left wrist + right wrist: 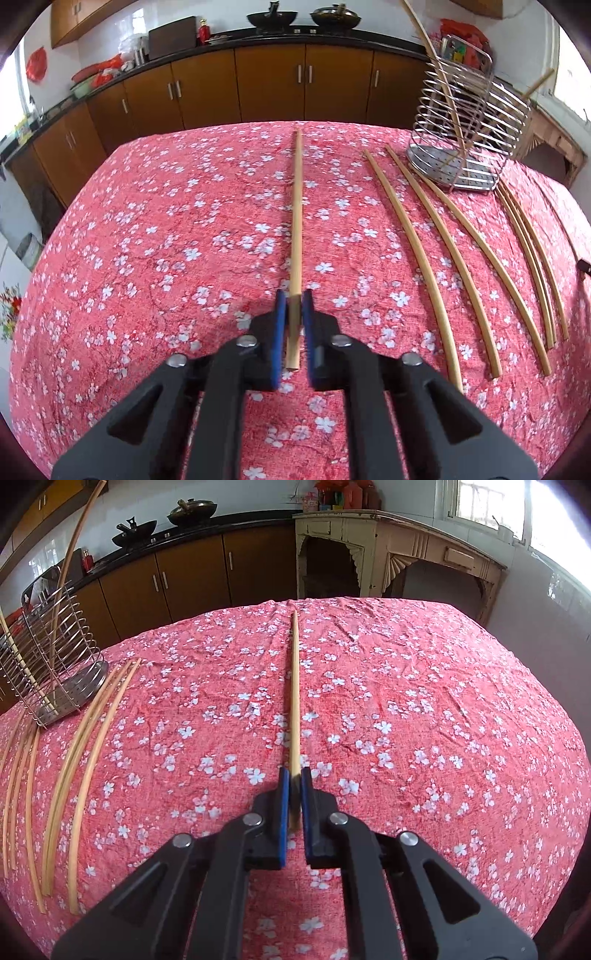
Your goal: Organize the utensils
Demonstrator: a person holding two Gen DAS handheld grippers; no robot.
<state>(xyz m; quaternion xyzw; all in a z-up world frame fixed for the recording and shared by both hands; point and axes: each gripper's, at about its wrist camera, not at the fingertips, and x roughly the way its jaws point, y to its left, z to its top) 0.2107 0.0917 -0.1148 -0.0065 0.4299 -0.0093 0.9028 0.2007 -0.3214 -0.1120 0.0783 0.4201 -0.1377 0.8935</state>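
Holding one chopstick (pixel 296 221) in our left hand-held gripper (pixel 294 325) | right hand-held gripper (pixel 294 801) pinching another chopstick (pixel 294 694) by its thick end, for the wire holder (pixel 472 122), upper right | loose chopsticks (pixel 443 258) wait on the bench (pixel 166 240)

Table under red floral cloth (pixel 166 229) carries a wire utensil rack (pixel 465 147) standing at its far edge, loose wooden chopsticks (pixel 424 236) lying side by side on the cloth just in front of the rack, several more (pixel 22 775) close beside them.
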